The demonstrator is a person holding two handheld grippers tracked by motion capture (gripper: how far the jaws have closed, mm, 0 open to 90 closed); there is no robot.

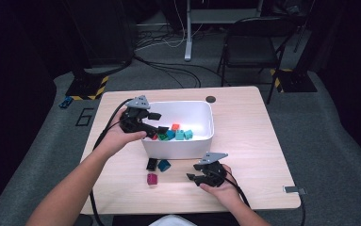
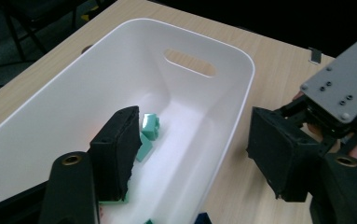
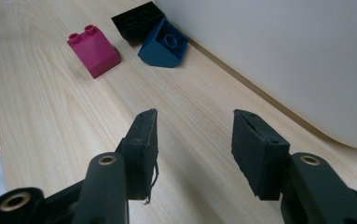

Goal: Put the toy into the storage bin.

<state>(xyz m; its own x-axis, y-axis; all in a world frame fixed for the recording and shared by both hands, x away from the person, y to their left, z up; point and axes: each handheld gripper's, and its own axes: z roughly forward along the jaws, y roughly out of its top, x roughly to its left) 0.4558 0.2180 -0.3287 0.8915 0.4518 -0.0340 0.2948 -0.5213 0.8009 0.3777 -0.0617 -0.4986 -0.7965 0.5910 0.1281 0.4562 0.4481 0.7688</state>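
The left gripper (image 1: 155, 126) hung over the bin's (image 2: 223, 140) left rim, jaws spread and empty — teal bricks (image 2: 149, 133) lay just beyond them on the bin floor. The bin's long axis ran across the table. The right gripper (image 3: 192, 140), jaws apart and empty, pointed at the pink brick (image 3: 93, 49), standing studs up, well ahead. No writing was legible.
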